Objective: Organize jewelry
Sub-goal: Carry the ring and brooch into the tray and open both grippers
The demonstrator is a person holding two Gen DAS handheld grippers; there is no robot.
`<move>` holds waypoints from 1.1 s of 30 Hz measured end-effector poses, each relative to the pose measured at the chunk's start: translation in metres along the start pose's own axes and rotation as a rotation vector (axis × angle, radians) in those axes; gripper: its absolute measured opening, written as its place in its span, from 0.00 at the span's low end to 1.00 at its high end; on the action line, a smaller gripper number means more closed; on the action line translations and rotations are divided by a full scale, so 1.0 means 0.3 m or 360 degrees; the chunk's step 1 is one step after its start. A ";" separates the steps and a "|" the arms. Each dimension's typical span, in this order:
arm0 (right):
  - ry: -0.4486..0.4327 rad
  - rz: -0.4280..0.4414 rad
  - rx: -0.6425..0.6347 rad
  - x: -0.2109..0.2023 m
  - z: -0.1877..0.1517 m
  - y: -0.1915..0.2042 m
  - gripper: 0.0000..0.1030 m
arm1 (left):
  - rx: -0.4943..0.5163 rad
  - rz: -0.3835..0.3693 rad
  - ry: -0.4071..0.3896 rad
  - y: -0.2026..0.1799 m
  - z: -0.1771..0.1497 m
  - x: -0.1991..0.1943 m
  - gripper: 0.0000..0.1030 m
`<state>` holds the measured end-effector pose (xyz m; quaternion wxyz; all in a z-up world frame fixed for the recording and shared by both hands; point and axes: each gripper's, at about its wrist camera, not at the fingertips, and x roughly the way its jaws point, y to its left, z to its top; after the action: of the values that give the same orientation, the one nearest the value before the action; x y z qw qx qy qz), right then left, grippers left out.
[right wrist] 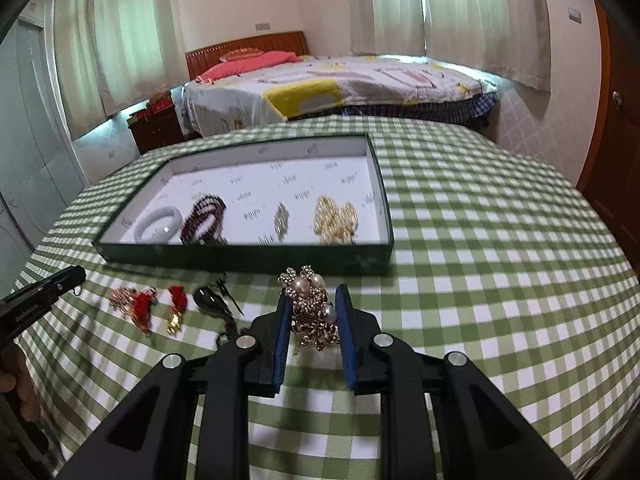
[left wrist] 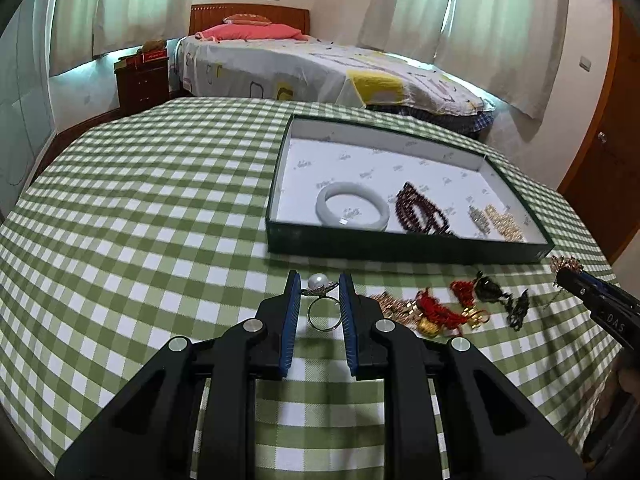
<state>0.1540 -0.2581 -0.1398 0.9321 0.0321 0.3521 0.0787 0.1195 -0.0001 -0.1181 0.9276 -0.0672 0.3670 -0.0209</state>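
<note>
Left gripper (left wrist: 320, 286) grasps a pearl ring (left wrist: 320, 300) — right gripper (right wrist: 311, 302) clenches a gold brooch (right wrist: 310, 308).

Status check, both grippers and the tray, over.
Left gripper shut on pearl ring. Right gripper shut on pearl brooch. Tray ahead, path unobstructed.

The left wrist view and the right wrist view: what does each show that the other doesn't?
Only the left view shows the pearl ring gripped in the left tongs. Only the right view shows close up the pearl brooch gripped in the right tongs, and a hand at its left edge. Both show the tray with the white bangle and dark beads, and the red tassels on the checked cloth.
</note>
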 end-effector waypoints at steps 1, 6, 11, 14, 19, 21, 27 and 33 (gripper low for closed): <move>-0.0015 0.0007 -0.0005 -0.010 0.012 0.006 0.22 | 0.0003 -0.0007 -0.0014 -0.006 0.011 -0.007 0.19; -0.0079 0.0027 -0.0026 -0.035 0.066 0.027 0.22 | 0.0016 -0.0044 -0.0078 -0.032 0.065 -0.032 0.19; -0.0129 0.0053 -0.0034 -0.026 0.137 0.039 0.22 | 0.0018 -0.0092 -0.0120 -0.057 0.138 -0.028 0.19; -0.0167 0.0055 -0.0048 -0.019 0.183 0.048 0.22 | 0.0014 -0.0127 -0.0137 -0.078 0.185 -0.010 0.19; -0.0228 0.0050 -0.0062 0.012 0.268 0.052 0.22 | 0.0055 -0.0137 -0.0180 -0.117 0.266 0.038 0.19; -0.0244 0.0042 -0.0071 0.031 0.298 0.048 0.22 | 0.0065 -0.0140 -0.0185 -0.129 0.301 0.067 0.19; -0.0206 0.0016 -0.0087 0.145 0.355 0.025 0.22 | 0.0097 -0.0125 -0.0143 -0.160 0.390 0.203 0.19; -0.0064 0.0006 -0.0074 0.310 0.354 -0.009 0.22 | 0.0128 -0.0073 0.0013 -0.163 0.416 0.386 0.19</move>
<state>0.2933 -0.2454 -0.1210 0.9393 0.0125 0.3315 0.0880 0.2898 -0.0452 -0.0998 0.9273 -0.0381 0.3681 -0.0570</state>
